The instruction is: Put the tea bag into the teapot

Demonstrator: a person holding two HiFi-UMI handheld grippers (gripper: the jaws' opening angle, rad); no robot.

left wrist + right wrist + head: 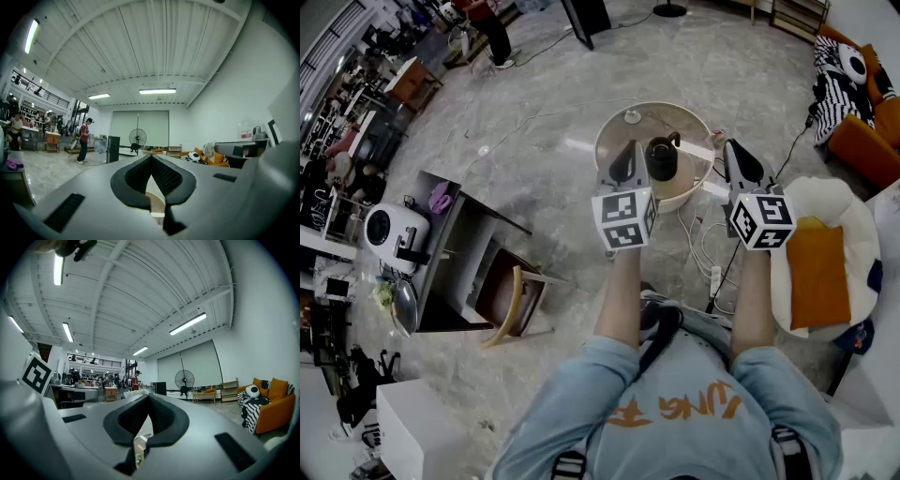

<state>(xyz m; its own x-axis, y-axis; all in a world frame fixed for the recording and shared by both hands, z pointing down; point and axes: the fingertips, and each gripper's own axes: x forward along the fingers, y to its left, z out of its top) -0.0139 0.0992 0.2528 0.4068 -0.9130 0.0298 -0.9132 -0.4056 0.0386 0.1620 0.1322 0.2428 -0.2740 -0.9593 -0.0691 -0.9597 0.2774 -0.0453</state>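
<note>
The left claw (630, 147) and the right claw (729, 145) are both seen clenched, with nothing surely held. They are held level over the round tabletop (605, 131) at upper centre of the head view, and the teapot (662, 157) stands between them. The tea bag cannot be identified with certainty. A pale scrap (719, 134) by the right claw's tip may be it. It is judged light, limp and easily torn, and best pinched gently at its top edge or tag.

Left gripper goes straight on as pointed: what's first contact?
Likely nothing close. The left gripper points out level above the round table, left of the black teapot, with open floor beyond. Depth is unclear.
</note>
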